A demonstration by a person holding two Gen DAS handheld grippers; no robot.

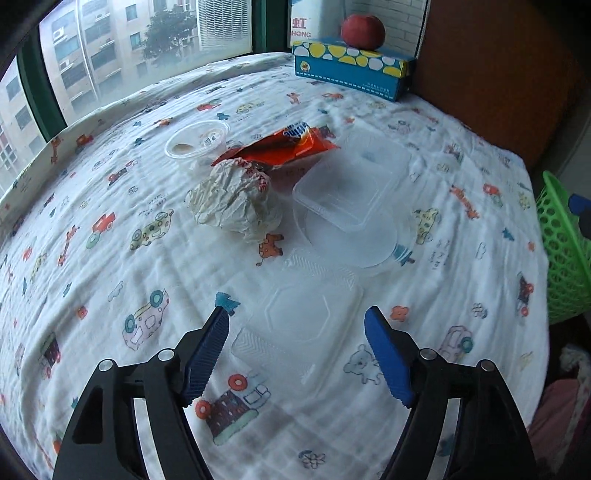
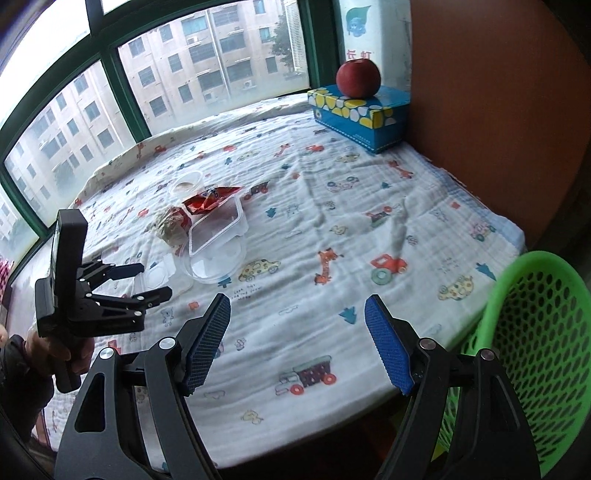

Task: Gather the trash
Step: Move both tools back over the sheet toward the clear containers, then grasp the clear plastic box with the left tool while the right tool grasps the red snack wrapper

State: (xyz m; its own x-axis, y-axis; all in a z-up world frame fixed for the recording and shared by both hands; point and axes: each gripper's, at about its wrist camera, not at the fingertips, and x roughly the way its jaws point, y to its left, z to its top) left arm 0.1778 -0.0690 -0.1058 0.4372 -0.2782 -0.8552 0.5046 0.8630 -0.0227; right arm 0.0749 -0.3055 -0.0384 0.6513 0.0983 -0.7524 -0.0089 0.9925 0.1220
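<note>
The left gripper (image 1: 297, 325) is hovering, jaws spread, over the clear lid (image 1: 306, 314); the right gripper (image 2: 297, 325) is idling, jaws spread and empty. Next: pinching the lid, carrying it toward the green basket (image 1: 561, 251) at three o'clock.

Black-framed right gripper (image 2: 297, 341) with ribbed blue pads and silver screws.

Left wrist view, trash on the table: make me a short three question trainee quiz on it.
1. True or false: an apple sits on the tissue box.
2. What lies nearest between the left hand-held gripper fingers: A) clear plastic lid, B) crumpled paper, C) orange wrapper?
3. What colour is the basket at the table's edge?

Key: 1 true; 2 A; 3 green.
</note>
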